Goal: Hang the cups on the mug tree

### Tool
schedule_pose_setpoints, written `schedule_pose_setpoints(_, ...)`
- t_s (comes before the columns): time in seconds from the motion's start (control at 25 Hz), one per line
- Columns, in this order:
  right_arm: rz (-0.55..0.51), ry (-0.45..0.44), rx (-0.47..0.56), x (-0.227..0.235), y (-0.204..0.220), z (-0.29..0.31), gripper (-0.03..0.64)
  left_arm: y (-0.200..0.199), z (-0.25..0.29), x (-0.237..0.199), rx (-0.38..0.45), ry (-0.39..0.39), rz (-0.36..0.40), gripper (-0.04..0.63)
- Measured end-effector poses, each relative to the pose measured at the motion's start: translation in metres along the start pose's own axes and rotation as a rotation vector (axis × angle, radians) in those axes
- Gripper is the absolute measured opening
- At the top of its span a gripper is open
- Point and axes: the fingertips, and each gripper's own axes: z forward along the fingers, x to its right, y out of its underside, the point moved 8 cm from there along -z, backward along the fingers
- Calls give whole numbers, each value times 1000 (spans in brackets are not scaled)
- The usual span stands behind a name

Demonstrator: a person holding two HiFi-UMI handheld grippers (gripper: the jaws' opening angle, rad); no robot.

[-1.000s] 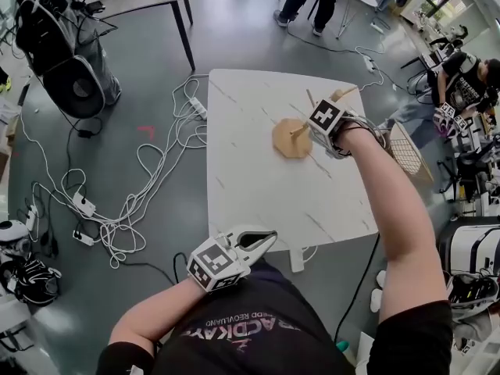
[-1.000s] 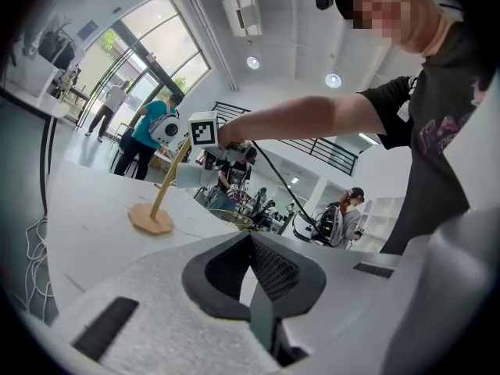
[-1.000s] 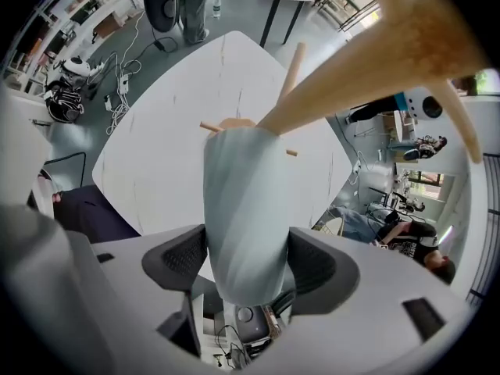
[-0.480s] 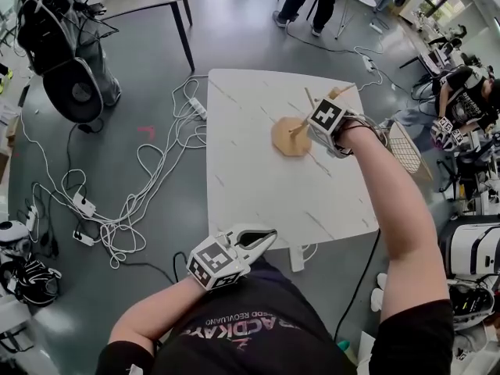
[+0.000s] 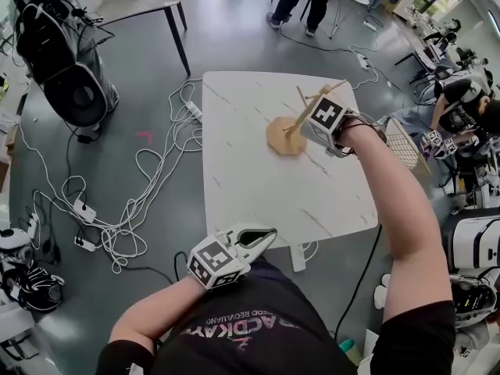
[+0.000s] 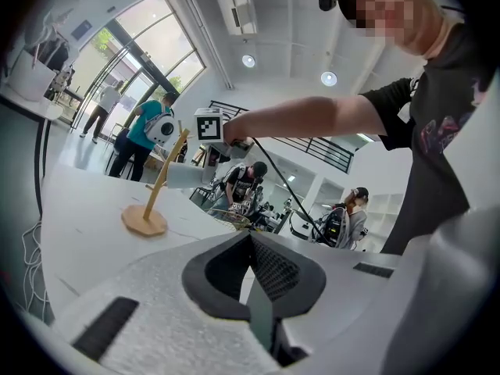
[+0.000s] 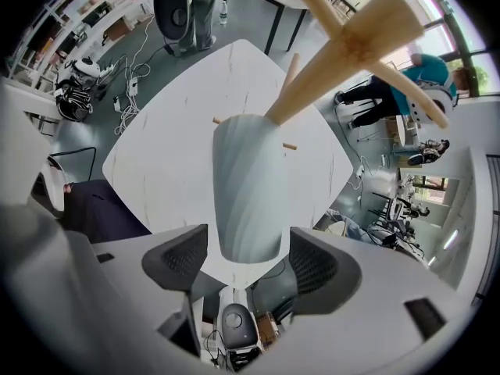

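Your right claw [image 7: 248, 260] is up at the mug tree [image 5: 283, 135], which stands on the table [image 5: 258, 201] at about 1 o'clock from you. The pale cup [image 7: 248, 194] sits between its jaws. The jaws are open only a little. Each one is just beside the cup, and a thin strip of table shows between jaw and cup, so it does not look like a squeeze. One wooden arm of the tree goes into the top of the cup, so I think the cup hangs there by itself. Your left claw [image 6: 254, 287] is closed with nothing in it, down near your body at 6 o'clock. I see no other cup on the table, so I think the job is almost done.
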Motion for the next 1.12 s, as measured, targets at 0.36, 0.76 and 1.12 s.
schedule_pose_setpoints(0.36,-9,-24,163,18,59,-41,287,-20,24,6,-28,35,36,-6)
schedule_pose_setpoints(0.76,132,-122,669,-53,110,-60,12,-14,12,24,-70,85,91,-6)
schedule_pose_setpoints(1.12,363,-420,1274,-167,132,-50,11,-12,1,37,-98,69,114,-6)
